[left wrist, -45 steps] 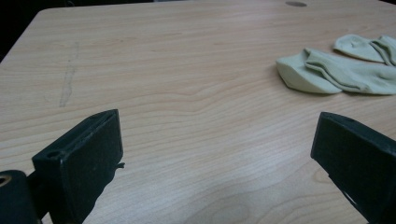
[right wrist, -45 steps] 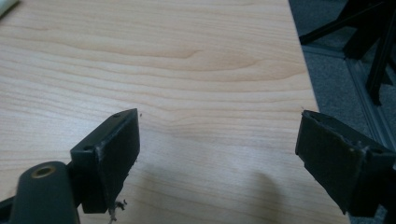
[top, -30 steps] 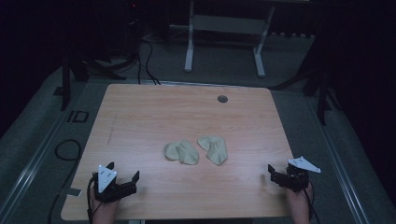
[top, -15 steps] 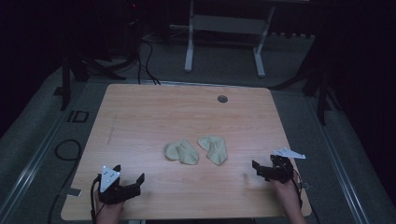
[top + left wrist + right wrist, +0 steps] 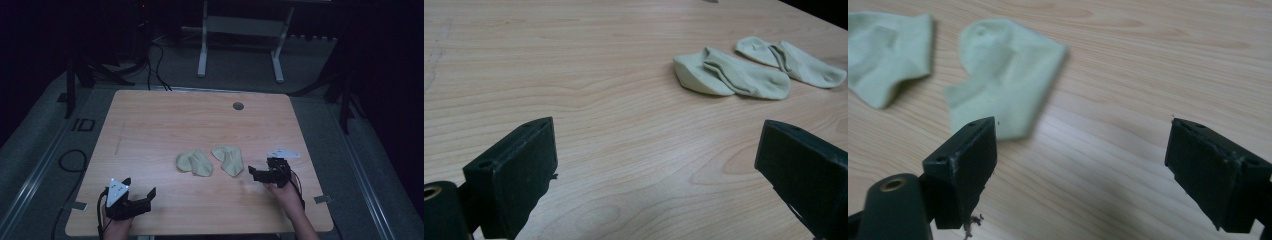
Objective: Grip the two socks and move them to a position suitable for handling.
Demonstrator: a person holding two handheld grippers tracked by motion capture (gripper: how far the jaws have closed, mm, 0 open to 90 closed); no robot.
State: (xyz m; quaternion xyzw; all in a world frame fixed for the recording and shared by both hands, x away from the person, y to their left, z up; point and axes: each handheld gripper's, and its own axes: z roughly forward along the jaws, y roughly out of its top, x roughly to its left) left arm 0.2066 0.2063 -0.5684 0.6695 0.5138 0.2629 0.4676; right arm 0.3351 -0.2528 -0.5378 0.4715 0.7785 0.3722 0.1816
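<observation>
Your right claw [image 5: 258, 174] sits open just beside the right sock [image 5: 229, 159] on the counter [image 5: 165, 125]; your left claw [image 5: 142, 196] is open near the front edge. Left gripper view: the left sock [image 5: 731, 75] lies well ahead. Right gripper view: jaws apart, near sock [image 5: 1003, 75] just beyond them.

From my right gripper view, the far sock [image 5: 885, 55] is cut off at the left edge, and the near sock [image 5: 1003, 75] looks blurred.

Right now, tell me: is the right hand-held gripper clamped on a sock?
No, the right hand-held gripper stands wide open, short of the nearer sock, touching nothing.
</observation>
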